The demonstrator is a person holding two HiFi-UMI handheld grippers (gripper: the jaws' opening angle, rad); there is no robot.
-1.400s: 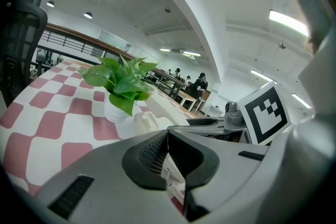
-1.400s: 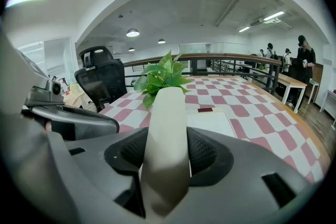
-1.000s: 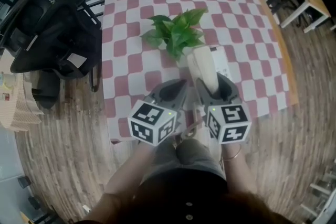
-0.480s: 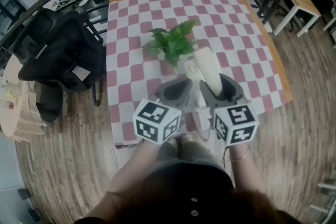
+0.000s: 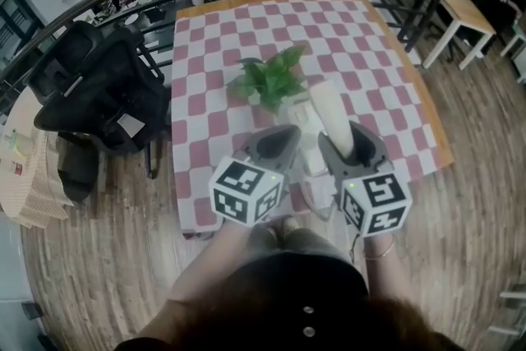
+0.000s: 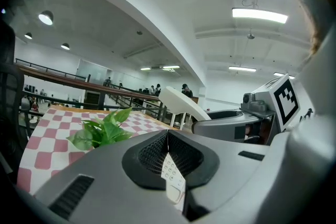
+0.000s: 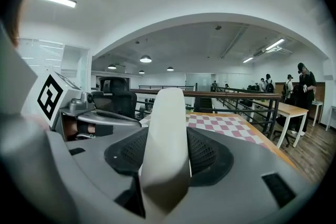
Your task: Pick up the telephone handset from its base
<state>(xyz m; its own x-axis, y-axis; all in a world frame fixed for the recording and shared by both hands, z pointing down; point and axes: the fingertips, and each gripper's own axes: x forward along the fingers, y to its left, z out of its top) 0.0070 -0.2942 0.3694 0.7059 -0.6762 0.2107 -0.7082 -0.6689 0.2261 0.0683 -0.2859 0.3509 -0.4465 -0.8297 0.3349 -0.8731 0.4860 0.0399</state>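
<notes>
Lifted higher than a second ago, the handset (image 5: 333, 113) is sitting clamped in the right gripper (image 5: 352, 145), whose jaws are standing wide around its lower end, and is tilting up over the base (image 5: 311, 160) on the checked table (image 5: 374, 53); the left gripper (image 5: 275, 142) is hovering just beside it, jaws together, holding nothing, near the plant (image 5: 271, 78)

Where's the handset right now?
In the head view the handset is clamped in the right gripper, at centre-right over the checked table, just right of the plant; the phone base sits close on its left.
</notes>
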